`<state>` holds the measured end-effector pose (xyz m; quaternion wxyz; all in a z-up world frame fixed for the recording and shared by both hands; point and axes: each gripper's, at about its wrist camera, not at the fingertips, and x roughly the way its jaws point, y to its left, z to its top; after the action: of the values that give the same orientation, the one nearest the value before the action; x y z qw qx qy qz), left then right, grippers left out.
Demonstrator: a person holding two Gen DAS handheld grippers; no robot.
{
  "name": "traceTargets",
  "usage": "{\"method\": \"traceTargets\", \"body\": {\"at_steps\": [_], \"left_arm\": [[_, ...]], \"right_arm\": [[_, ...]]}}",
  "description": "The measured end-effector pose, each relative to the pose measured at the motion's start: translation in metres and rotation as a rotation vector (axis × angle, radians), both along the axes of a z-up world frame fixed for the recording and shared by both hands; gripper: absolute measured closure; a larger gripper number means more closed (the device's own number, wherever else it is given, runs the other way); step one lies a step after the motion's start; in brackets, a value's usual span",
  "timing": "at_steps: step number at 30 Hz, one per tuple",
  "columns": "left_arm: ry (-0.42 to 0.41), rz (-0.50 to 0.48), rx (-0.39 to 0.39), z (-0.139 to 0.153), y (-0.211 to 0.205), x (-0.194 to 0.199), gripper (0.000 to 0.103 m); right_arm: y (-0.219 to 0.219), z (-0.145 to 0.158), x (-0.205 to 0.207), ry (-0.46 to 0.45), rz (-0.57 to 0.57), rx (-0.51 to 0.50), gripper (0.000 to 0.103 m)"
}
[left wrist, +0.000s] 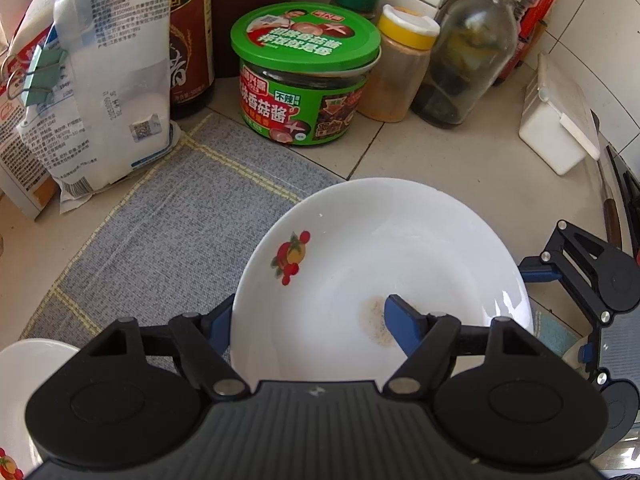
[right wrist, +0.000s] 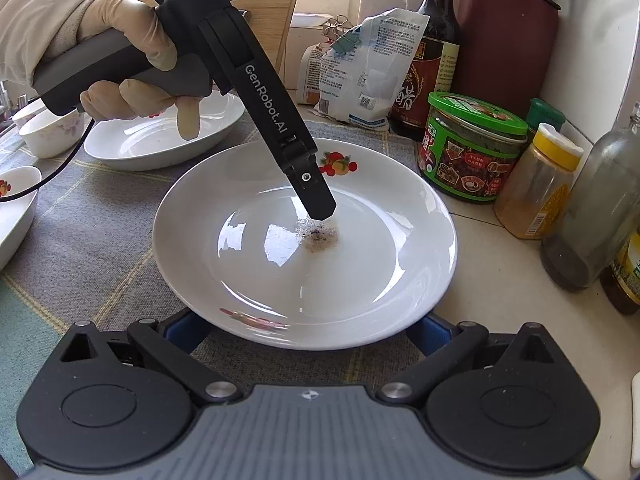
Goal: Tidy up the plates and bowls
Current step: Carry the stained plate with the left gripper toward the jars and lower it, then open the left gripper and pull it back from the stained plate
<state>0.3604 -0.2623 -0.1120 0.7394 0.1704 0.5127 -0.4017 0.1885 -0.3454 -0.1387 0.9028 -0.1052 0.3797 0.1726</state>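
Note:
A white plate with fruit prints (left wrist: 380, 256) (right wrist: 304, 248) lies partly on a grey cloth, with a brown stain at its middle. My left gripper (left wrist: 308, 324) straddles its near rim: one blue finger (left wrist: 402, 326) is over the inside, the other (left wrist: 220, 322) outside under the rim, jaws apart. In the right wrist view the left gripper's finger (right wrist: 316, 196) points down at the stain. My right gripper (right wrist: 308, 332) is open, with its blue fingers under the plate's near edge. A larger white dish (right wrist: 160, 136) and small bowls (right wrist: 52, 132) lie behind on the left.
Behind the plate stand a green-lidded sauce jar (left wrist: 304, 76) (right wrist: 472, 148), a yellow-capped spice jar (left wrist: 400, 64), a glass bottle (left wrist: 468, 56), a dark vinegar bottle (right wrist: 436, 48), clipped bags (left wrist: 92, 80) and a white box (left wrist: 560, 116). Another white dish (left wrist: 24, 392) lies at the left.

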Motion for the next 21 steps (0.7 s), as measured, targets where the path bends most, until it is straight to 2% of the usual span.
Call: {"method": "traceTargets", "body": {"at_steps": [5, 10, 12, 17, 21], "left_arm": [[-0.013, 0.016, -0.002, 0.001, -0.001, -0.001, 0.025], [-0.065, 0.046, 0.007, 0.012, 0.004, -0.008, 0.022], [-0.086, 0.062, -0.003, 0.02, 0.009, -0.013, 0.019], [-0.147, 0.119, -0.014, 0.045, 0.025, -0.031, 0.019], [-0.176, 0.159, -0.05, 0.066, 0.042, -0.053, 0.018]], "right_arm": [[0.0, 0.001, -0.002, 0.003, -0.001, -0.003, 0.0], [-0.006, 0.009, -0.013, 0.004, -0.013, 0.01, 0.0], [-0.008, 0.013, -0.019, 0.011, -0.022, 0.006, 0.0], [-0.006, 0.021, -0.04, 0.021, -0.034, 0.003, 0.0], [-0.001, 0.029, -0.053, -0.006, -0.03, 0.013, 0.0]]}}
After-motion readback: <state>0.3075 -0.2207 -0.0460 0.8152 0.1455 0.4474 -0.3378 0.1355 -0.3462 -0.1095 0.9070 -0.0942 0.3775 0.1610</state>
